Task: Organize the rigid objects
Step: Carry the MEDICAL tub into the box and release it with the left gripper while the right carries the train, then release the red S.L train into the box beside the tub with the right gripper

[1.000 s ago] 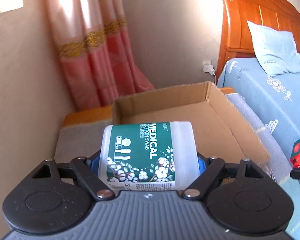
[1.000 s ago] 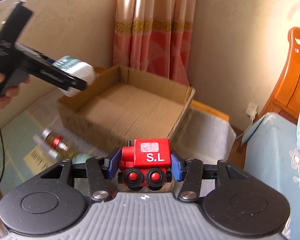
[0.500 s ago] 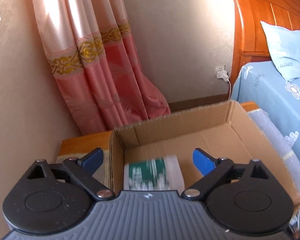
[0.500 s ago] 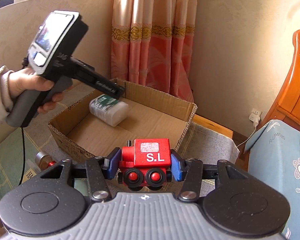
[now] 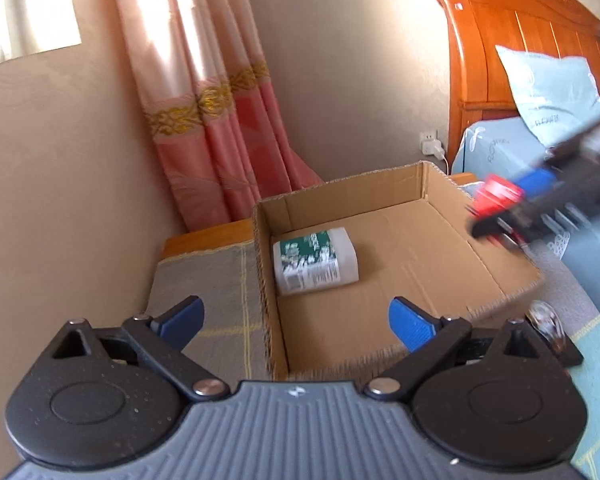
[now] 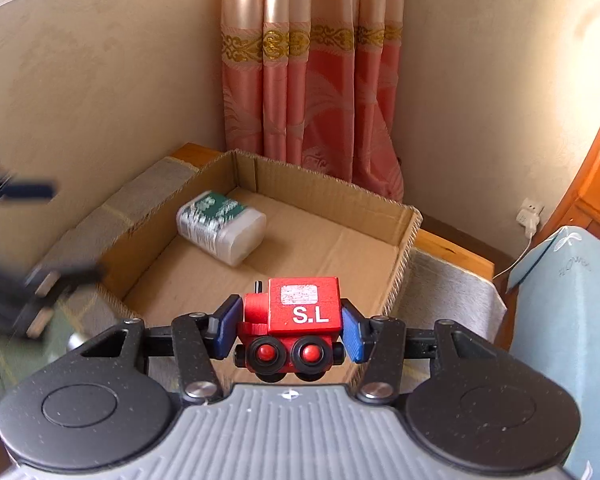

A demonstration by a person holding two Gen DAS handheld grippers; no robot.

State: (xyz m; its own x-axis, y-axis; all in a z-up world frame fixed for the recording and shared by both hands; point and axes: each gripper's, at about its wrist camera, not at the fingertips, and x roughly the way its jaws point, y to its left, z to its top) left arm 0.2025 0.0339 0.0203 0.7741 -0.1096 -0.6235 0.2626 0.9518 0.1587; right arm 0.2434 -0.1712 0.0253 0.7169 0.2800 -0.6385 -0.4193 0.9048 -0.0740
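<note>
Left gripper [image 5: 296, 322] has just been spreading its jaws, nothing between them now; the white plastic cotton-swab tub with the green label [image 5: 315, 261] lies on its side ahead of them in the shallow brown cardboard box [image 5: 500, 276]; right gripper [image 6: 288, 330] is clamped on a red wooden toy train marked S.L [image 6: 296, 320], over the box's near edge.

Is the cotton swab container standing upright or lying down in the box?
Lying down: the cotton swab container rests on its side on the cardboard box floor, label facing up.
</note>
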